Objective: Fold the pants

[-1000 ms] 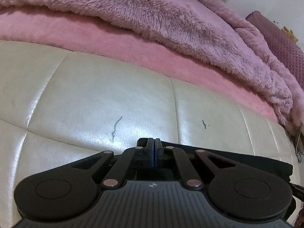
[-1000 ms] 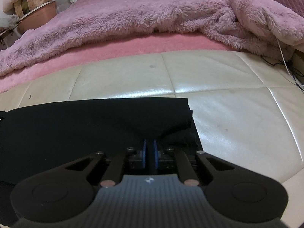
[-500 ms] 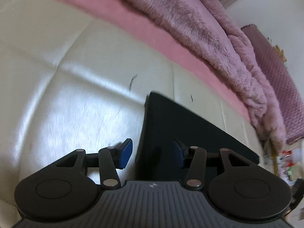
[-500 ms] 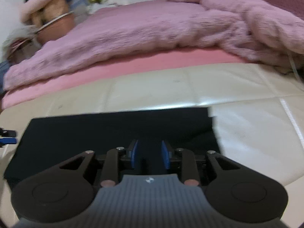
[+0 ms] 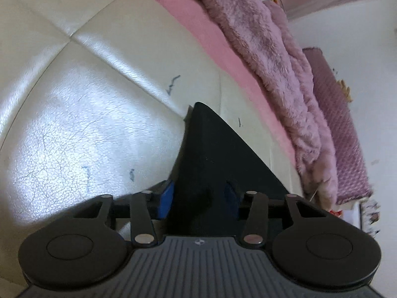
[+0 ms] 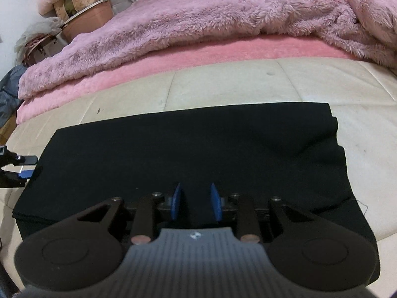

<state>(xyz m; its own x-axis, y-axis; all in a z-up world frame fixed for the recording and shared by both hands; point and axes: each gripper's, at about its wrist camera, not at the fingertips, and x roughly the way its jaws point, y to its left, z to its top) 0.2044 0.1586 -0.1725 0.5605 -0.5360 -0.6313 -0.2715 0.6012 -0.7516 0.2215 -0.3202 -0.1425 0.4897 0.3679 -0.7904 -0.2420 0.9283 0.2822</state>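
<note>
Pants [image 6: 193, 149] edges between parted jaws.

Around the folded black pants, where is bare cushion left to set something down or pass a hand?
Bare cream cushion lies right of the black pants and in a strip between their far edge and the pink sheet. Left of the pants, a wide bare patch. Crowded: the fluffy blanket beyond, and both open grippers, left, right.

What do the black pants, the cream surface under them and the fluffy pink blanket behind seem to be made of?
Black pants: a matte, soft woven or knit cloth, no sheen; exact fibre unclear.
Cream cushion: looks like leather or faux leather, glossy, with fine crackle lines and stitched seams.
Pink blanket: long-pile plush, probably synthetic fleece, shaggy and tufted.
</note>
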